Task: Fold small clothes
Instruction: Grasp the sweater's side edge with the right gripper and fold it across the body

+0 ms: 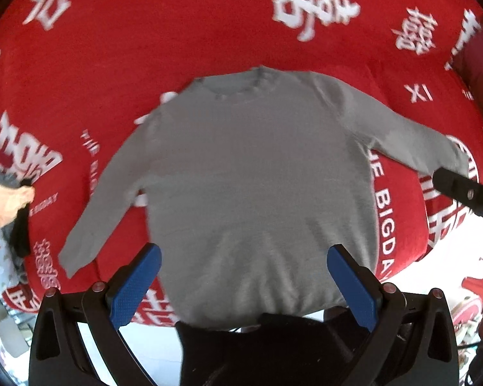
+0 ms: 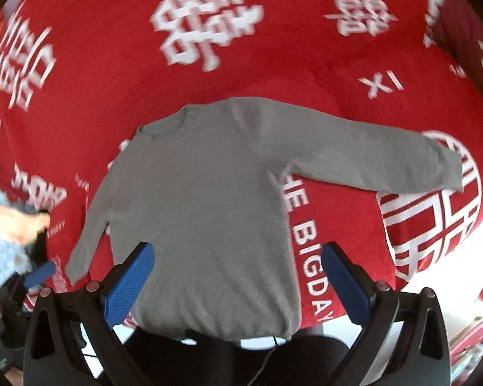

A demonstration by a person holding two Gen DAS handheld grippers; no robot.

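While the grey long-sleeved knit sweater (image 1: 257,173) lies flat, sleeves spread, on a red white-lettered blanket (image 1: 145,48), both grippers hover above its hem. Left gripper (image 1: 243,286) and right gripper (image 2: 238,280) fingers gape wide, seemingly holding nothing.

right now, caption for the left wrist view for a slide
Open left gripper hovers over the hem of a grey sweater spread flat on a red printed blanket.
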